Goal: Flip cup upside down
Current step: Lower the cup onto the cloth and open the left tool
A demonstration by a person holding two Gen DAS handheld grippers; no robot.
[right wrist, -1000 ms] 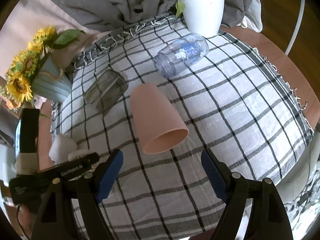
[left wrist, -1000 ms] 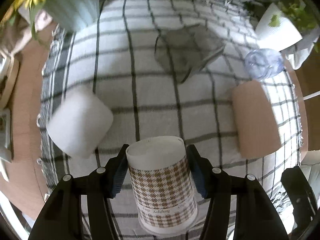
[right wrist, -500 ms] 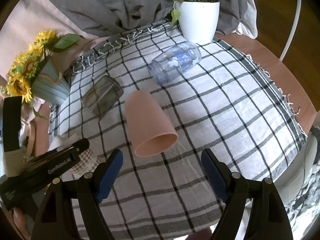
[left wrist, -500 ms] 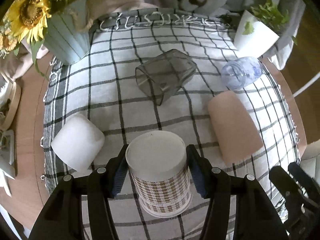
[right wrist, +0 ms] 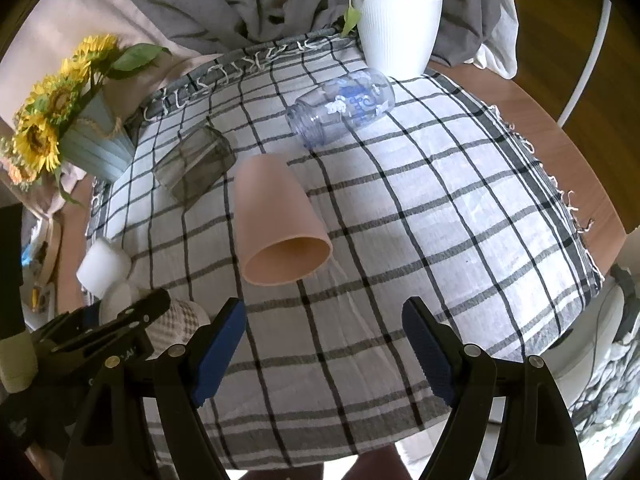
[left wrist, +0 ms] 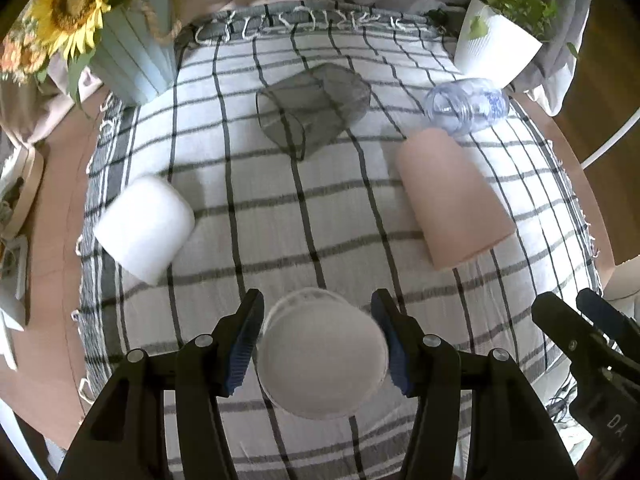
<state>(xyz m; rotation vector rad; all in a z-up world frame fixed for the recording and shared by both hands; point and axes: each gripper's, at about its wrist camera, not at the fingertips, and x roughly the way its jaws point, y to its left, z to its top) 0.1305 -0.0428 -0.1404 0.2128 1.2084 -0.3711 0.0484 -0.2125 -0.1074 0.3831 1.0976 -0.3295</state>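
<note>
My left gripper [left wrist: 320, 340] is shut on a houndstooth paper cup [left wrist: 322, 354], held over the near edge of the checked tablecloth [left wrist: 320, 216]. I see its flat white base end facing the camera. The cup also shows in the right wrist view [right wrist: 176, 322], low at the left, beside the left gripper's body. My right gripper [right wrist: 322, 344] is open and empty, above the cloth's near edge, in front of a pink cup [right wrist: 276, 220] that lies on its side with its mouth toward me.
A white cup [left wrist: 144, 228], a dark glass [left wrist: 312, 108] and a clear printed jar [left wrist: 466, 106] lie on their sides on the cloth. A sunflower vase [left wrist: 128, 56] stands at the back left, a white plant pot [left wrist: 496, 52] at the back right.
The left gripper has tilted and risen with the cup, so the patterned side is out of sight and only its base shows. The right gripper has drawn back slightly.
</note>
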